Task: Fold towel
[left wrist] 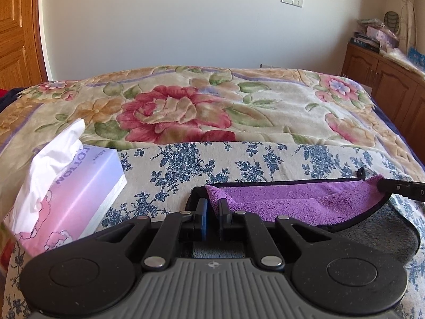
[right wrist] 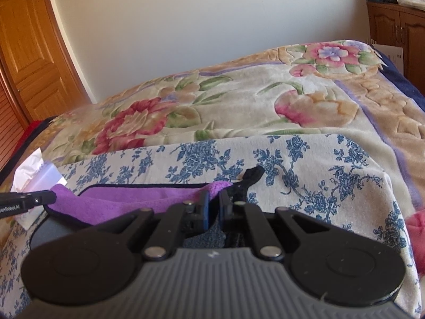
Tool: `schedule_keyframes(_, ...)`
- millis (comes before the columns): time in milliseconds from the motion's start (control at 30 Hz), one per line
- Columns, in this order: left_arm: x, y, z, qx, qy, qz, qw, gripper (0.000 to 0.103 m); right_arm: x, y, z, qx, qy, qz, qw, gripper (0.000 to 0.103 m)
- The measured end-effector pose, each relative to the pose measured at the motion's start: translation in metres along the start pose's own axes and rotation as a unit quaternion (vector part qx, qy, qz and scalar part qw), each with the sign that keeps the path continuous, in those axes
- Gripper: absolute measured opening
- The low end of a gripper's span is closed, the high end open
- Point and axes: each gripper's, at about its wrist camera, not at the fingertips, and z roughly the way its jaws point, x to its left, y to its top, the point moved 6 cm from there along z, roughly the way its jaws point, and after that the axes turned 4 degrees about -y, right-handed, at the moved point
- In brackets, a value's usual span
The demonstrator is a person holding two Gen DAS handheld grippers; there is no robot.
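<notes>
— Purple terry, edged in black: is that the towel (left wrist: 292,202) you hold?

— Yes. It lies on the blue-flowered sheet (left wrist: 239,159) at the near edge of the bed, grey underside showing below the lifted purple layer. My left gripper (left wrist: 212,212) has its jaws closed on the towel's left corner; my right gripper (right wrist: 213,207) has its jaws closed on the right corner, beside the black hanging loop (right wrist: 252,175).

— Which way does it run?

— Its long axis runs left to right, strung between my two grippers, each one nearest its own corner. The held edge is raised and sags slightly in the middle. The rest of the towel lies below and toward me.

— So the fold?

— I judge both corners must travel together, keeping that edge level. A tissue box (left wrist: 79,186) sits just left of the towel, close to my left gripper.
</notes>
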Motion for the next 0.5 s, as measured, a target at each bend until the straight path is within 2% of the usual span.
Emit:
schedule_keyframes(133,0.002,0.003,0.009,0.002,0.004,-0.001,1.0,0.012,-0.003,0.002,0.007,0.001,-0.003,0.001,1.0,0.013)
schedule_keyframes(233,0.006,0.006,0.013,-0.001,0.009,-0.01,0.9999,0.019,-0.007,0.004,0.011,-0.002,-0.002,0.012,1.0,0.016)
schedule_keyframes(300,0.009,0.01,0.016,-0.004,0.011,-0.016,0.9998,0.028,-0.011,0.005,0.013,-0.004,-0.005,0.019,1.0,0.034)
schedule_keyframes(333,0.009,0.011,0.017,-0.006,0.012,-0.016,0.9998,0.03,-0.012,0.005,0.013,-0.008,-0.005,0.022,1.0,0.046)
schedule_keyframes(433,0.006,0.016,0.019,-0.014,0.019,0.003,0.9997,0.034,-0.014,0.008,0.012,-0.02,0.0,0.024,1.0,0.047)
schedule_keyframes(500,0.004,0.019,0.019,-0.022,0.023,0.016,0.9994,0.045,-0.013,0.009,0.012,-0.027,-0.002,0.016,1.0,0.047)
